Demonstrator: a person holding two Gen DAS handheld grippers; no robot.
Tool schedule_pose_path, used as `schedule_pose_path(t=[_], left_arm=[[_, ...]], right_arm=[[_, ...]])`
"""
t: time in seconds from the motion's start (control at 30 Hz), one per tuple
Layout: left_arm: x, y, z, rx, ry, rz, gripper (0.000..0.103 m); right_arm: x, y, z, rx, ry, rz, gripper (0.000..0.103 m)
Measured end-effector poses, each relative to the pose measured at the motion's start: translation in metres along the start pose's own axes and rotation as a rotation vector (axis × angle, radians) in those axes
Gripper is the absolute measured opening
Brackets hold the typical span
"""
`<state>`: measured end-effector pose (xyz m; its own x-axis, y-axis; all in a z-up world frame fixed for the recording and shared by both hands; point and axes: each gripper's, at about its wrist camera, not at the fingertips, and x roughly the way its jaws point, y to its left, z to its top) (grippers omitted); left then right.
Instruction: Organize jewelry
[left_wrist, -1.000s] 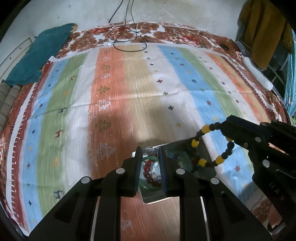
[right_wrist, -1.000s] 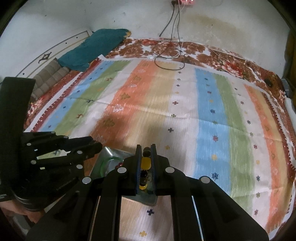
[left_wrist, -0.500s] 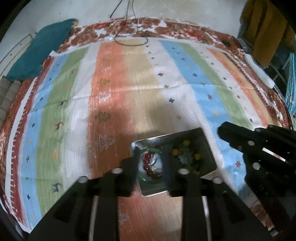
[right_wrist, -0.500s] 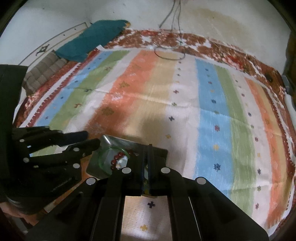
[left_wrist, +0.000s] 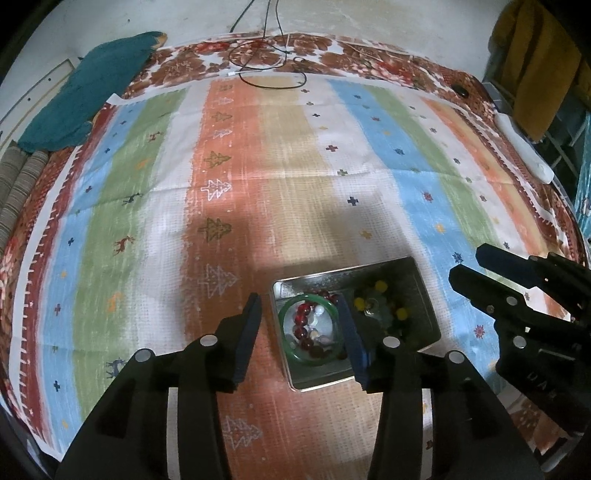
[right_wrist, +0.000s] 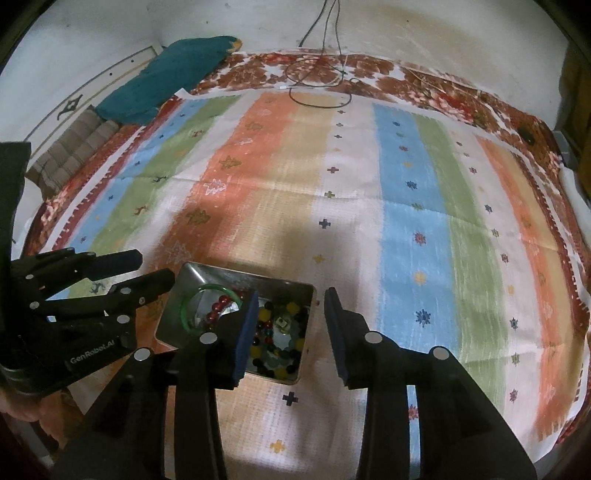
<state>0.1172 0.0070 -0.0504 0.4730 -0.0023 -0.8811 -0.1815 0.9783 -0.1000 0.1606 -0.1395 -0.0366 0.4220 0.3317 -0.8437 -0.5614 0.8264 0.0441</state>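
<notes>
Jewelry now sits in the metal tray — red bead bracelet inside the green bangle, yellow-black beads beside. I see left gripper and right gripper opening, empty; a second ago each held a strand. Drop-off probably done.

Ahead of both claws the striped cloth lies bare and flat, wide room for passing, up to a loop of cable near its far edge and a teal cloth at the far left corner. Directly below the left claw, whose jaws are opening with nothing gripped, sits the metal tin of jewelry. The right claw, also opening, hangs close beside the left over the same tin, leaving only a narrow gap between them.
</notes>
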Motion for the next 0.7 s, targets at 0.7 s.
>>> schedule_pose_path(t=[0.7], left_arm=[[-0.042,0.001,-0.041,0.021,-0.06,-0.019,0.075]], right_arm=[[-0.039,-0.004,-0.035,-0.011,-0.059,0.067,0.063]])
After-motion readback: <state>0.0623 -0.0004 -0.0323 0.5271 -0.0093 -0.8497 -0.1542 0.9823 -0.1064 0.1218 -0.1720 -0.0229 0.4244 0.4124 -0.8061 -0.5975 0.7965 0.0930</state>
